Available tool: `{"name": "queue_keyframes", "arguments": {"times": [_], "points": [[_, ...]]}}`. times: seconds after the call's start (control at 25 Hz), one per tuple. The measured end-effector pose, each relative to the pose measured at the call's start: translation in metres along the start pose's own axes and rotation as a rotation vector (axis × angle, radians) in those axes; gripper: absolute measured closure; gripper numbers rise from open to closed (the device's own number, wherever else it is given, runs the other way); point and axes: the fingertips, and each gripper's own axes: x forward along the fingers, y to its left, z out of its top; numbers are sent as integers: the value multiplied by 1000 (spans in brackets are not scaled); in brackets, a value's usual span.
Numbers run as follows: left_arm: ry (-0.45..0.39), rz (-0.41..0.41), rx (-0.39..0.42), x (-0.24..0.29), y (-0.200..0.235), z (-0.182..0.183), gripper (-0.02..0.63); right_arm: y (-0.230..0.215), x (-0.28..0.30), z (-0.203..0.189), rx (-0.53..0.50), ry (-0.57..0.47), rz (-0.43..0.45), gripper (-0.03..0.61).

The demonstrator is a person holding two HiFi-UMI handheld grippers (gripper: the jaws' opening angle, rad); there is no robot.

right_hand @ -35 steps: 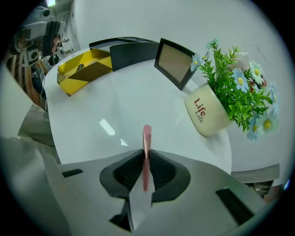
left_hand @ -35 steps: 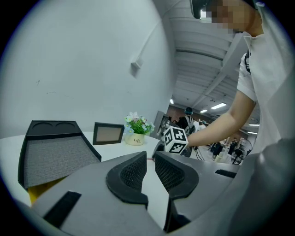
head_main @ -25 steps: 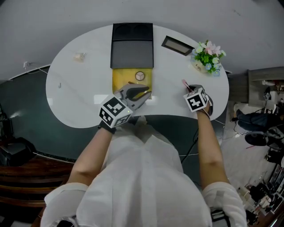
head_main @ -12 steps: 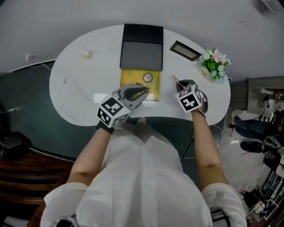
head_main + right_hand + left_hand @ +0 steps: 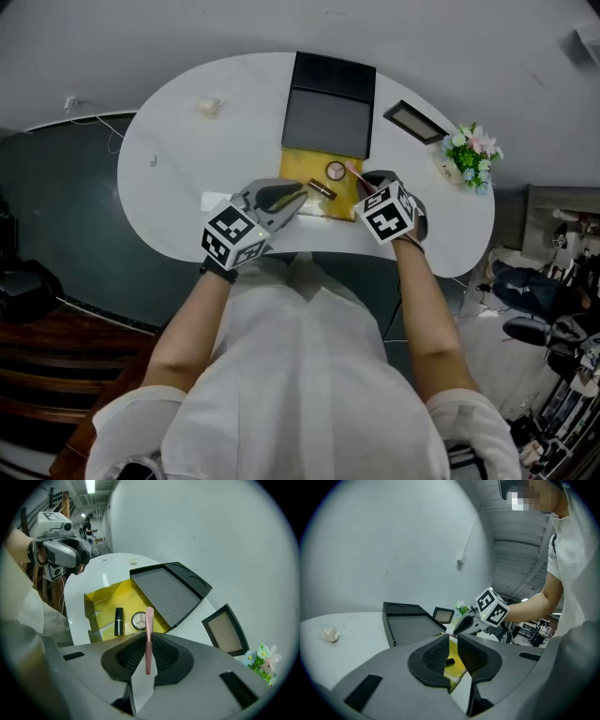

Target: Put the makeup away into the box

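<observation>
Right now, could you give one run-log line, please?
right gripper: shut on pink stick | left gripper: open, empty | yellow box: lipstick, compact inside

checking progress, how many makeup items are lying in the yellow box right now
2: a black lipstick tube mid yellow box, a round compact beside it. The box's near edge is hidden, so another may lie there.
</observation>
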Motion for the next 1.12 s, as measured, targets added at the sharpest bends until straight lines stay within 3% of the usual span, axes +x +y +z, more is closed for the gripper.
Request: {"name": "queue_keyframes", "arguments": {"times": [0.44,0.68,1.12], "points": [[-10,10,-7,-31,23,-1,549,58,26,50,-27,-12,109,532],[-9,11,-11,-47,33,-4,549,86,41,57,-42,23,166,532],[-8,10,-18,-73,51,-8,549,113,65,59,-75,83,185,532]]}}
